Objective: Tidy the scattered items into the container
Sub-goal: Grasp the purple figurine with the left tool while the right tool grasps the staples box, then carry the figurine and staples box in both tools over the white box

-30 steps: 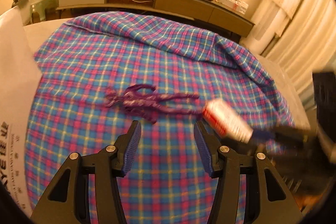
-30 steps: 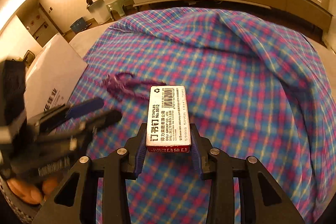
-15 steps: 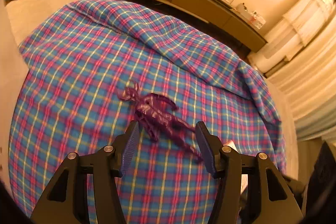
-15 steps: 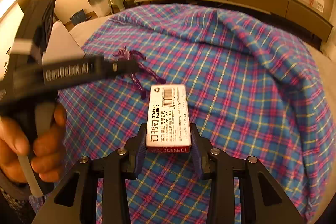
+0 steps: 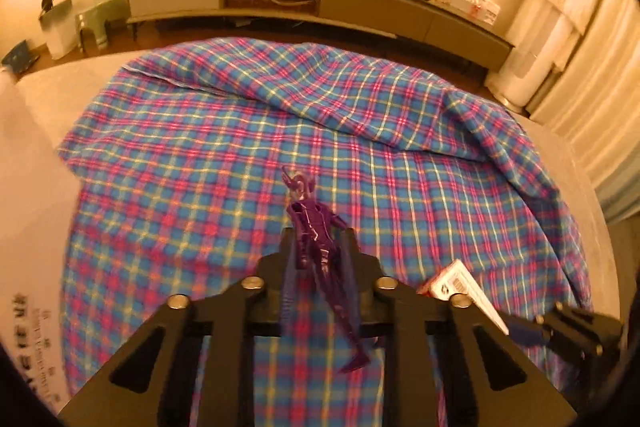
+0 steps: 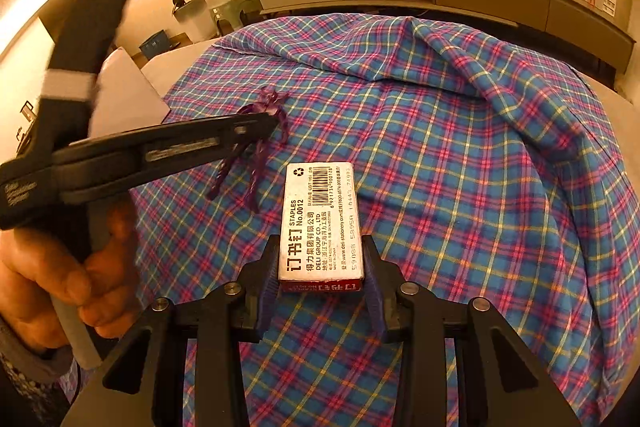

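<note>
I see warm, dim orange light over both fisheye views, edges bowed and black at the corners, with my left gripper [image 6: 256, 123] smeared by motion blur.

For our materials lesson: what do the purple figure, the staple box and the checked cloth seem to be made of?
Figure: probably moulded plastic, glossy, with bright highlights and thin stiff limbs.
Box: printed card, matte, with sharp folded edges and a barcode.
Cloth: woven fabric, soft, lying in folds and creases.
</note>
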